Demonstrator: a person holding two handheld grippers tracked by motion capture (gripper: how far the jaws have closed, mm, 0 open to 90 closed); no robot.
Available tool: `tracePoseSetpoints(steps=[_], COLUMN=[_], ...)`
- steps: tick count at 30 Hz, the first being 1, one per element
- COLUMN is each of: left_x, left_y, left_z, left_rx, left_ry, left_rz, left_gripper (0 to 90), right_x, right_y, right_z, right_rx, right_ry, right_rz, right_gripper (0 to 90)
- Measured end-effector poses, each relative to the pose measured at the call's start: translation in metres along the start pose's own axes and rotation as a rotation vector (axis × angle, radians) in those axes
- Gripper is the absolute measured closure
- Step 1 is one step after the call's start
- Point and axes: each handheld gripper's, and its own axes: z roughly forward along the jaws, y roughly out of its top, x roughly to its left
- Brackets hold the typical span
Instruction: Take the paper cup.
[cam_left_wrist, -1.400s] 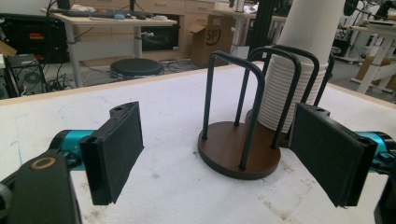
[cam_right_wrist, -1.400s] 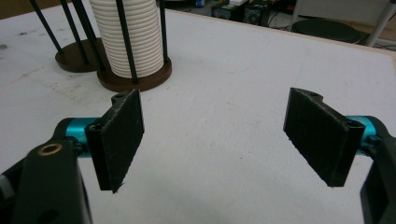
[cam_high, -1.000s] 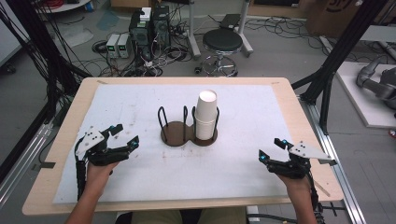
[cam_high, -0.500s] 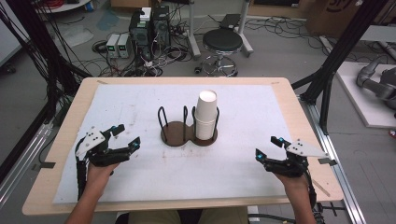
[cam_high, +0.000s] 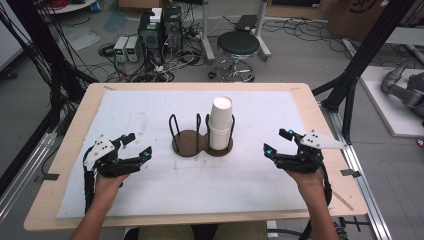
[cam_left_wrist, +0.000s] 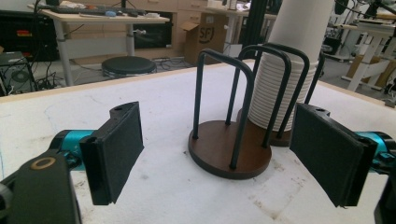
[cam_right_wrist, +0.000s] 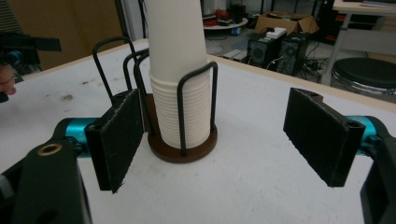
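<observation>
Both the left gripper (cam_high: 136, 146) and right gripper (cam_high: 278, 142) are held wide open, empty, flanking the cup stack (cam_high: 220, 125), evidently for access.

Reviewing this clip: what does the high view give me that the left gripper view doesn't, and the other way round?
High view alone: both claws at once, left claw and right claw, each open and held above the white mat, and the whole table edge with the stool beyond. Left gripper view alone: the ribbed rims of the nested cups and stains on the mat near the base. Both share the cup stack in the right ring of the two-ring holder, with the left ring bare.
</observation>
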Motion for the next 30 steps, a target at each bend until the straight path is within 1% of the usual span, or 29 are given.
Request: tracePoseSetpoints(steps=[6, 11, 13, 16, 17, 24, 30], left_x=[-0.002, -0.002, -0.001, -0.001, -0.001, -0.002, -0.002], left_y=[0.0, -0.001, -0.001, -0.001, -0.001, -0.001, -0.001], left_z=[0.002, 0.002, 0.002, 0.003, 0.003, 0.004, 0.004], left_rx=[0.003, 0.008, 0.009, 0.009, 0.009, 0.012, 0.013], left_ry=[-0.007, -0.012, -0.014, -0.015, -0.016, -0.021, -0.025], left_rz=[0.0, 0.003, 0.002, 0.003, 0.001, 0.002, 0.002], left_gripper=[17.4, 17.4, 17.4, 17.4, 17.4, 17.4, 17.4], right_x=[0.003, 0.007, 0.01, 0.013, 0.014, 0.011, 0.01], right_y=[0.025, 0.045, 0.053, 0.063, 0.065, 0.074, 0.079], right_z=[0.017, 0.036, 0.045, 0.058, 0.062, 0.085, 0.103], right_rx=[0.002, 0.008, 0.017, 0.029, 0.034, 0.063, 0.098], right_ry=[0.049, 0.085, 0.097, 0.115, 0.12, 0.142, 0.144], right_rz=[-0.027, -0.051, -0.068, -0.081, -0.086, -0.067, -0.066], right_gripper=[20.6, 20.6, 20.6, 20.5, 20.6, 20.6, 20.5])
